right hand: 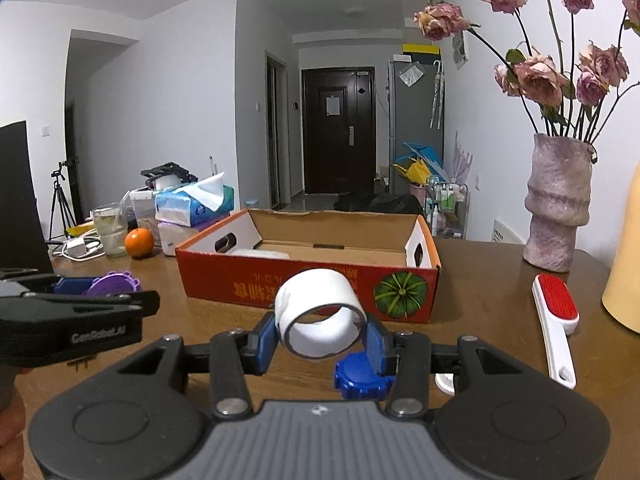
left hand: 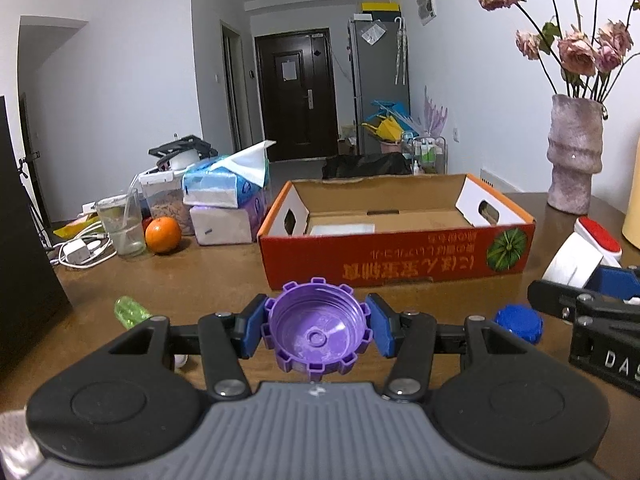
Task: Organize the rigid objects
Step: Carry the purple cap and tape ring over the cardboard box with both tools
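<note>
My left gripper (left hand: 318, 330) is shut on a purple toothed cap (left hand: 316, 332), hollow side facing the camera, held above the wooden table (left hand: 200, 280). My right gripper (right hand: 322, 338) is shut on a white tape roll (right hand: 320, 314), also lifted off the table. Straight ahead of both lies an open red cardboard box (left hand: 396, 256), with something white and flat on its floor. A blue toothed cap (right hand: 362, 378) rests on the table under the right gripper's fingers. In the right wrist view the left gripper and purple cap (right hand: 112, 284) show at the left edge; the tape roll (left hand: 572, 262) shows at the right edge of the left wrist view.
A green translucent piece (left hand: 130, 312) lies at front left. An orange (left hand: 163, 235), a glass (left hand: 120, 226), chargers and tissue packs (left hand: 224, 190) crowd the back left. A pink vase (right hand: 558, 204) of dried roses, a red lint brush (right hand: 556, 320) and a small white disc (right hand: 446, 382) are on the right.
</note>
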Motion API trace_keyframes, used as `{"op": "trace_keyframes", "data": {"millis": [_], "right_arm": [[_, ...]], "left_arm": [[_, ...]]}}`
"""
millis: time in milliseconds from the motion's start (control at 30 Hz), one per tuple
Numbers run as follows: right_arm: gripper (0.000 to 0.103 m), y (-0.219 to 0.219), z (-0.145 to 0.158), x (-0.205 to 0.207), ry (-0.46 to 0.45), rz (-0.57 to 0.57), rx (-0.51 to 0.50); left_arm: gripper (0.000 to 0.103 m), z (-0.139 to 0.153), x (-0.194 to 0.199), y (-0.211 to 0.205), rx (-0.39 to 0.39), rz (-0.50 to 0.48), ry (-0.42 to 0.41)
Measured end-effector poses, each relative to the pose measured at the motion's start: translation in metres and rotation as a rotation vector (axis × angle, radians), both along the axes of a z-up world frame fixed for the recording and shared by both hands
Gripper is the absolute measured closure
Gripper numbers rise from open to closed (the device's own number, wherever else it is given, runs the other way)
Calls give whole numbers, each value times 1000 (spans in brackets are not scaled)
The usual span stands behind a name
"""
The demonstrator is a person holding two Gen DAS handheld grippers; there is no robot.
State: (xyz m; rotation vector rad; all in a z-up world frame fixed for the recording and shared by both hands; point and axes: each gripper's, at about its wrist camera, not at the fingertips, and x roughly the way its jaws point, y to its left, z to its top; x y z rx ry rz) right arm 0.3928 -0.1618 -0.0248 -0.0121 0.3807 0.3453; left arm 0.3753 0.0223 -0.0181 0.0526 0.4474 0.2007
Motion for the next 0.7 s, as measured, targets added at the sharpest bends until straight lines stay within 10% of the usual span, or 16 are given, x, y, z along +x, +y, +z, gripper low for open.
{"op": "trace_keyframes", "data": {"millis": [700], "right_arm": [[59,15,15,55,-38,-29,47]], "left_arm": [[49,9,61,5,-31,27,-13]]}}
